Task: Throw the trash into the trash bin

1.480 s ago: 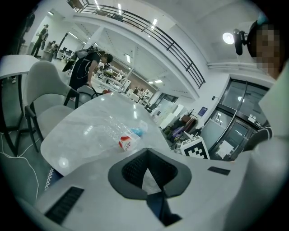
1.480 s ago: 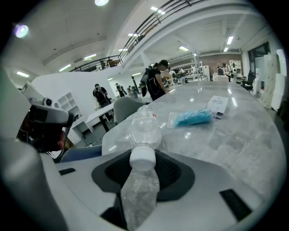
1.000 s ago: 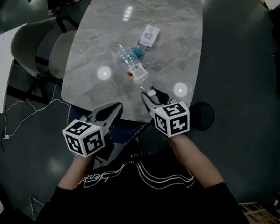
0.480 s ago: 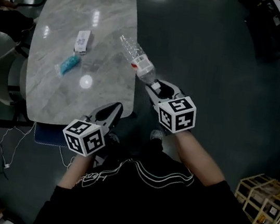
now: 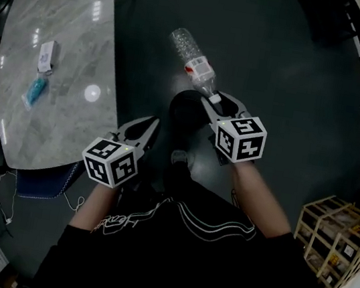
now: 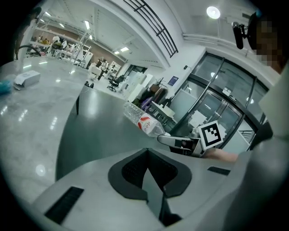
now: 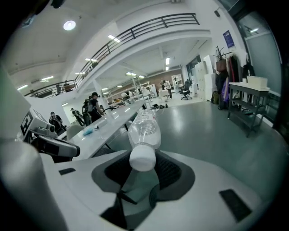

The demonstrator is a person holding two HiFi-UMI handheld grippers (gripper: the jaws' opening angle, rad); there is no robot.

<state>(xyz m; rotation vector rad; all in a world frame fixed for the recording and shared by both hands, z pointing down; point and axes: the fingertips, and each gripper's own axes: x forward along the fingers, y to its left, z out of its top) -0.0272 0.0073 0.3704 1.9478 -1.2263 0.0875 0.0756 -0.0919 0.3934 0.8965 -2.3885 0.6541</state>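
A clear plastic bottle (image 5: 192,59) with a red and white label sticks out ahead of my right gripper (image 5: 215,103), which is shut on its neck. In the right gripper view the white cap (image 7: 142,158) sits between the pads and the bottle body (image 7: 144,128) points away. The bottle hangs over dark floor, to the right of the table. My left gripper (image 5: 144,127) is shut with nothing in it, its pads meeting in the left gripper view (image 6: 149,173). That view also shows the bottle (image 6: 142,121) and the right gripper (image 6: 175,140).
The grey marble table (image 5: 69,27) lies at the left with a small white box (image 5: 47,56) and a blue wrapper (image 5: 36,90) on it. A dark round thing (image 5: 186,107) stands on the floor under the right gripper. Wooden crates (image 5: 335,232) sit at the lower right.
Both grippers have swung away from the table to over the dark floor. The bottle left the tabletop in the right gripper's hold. The table now lies far left.
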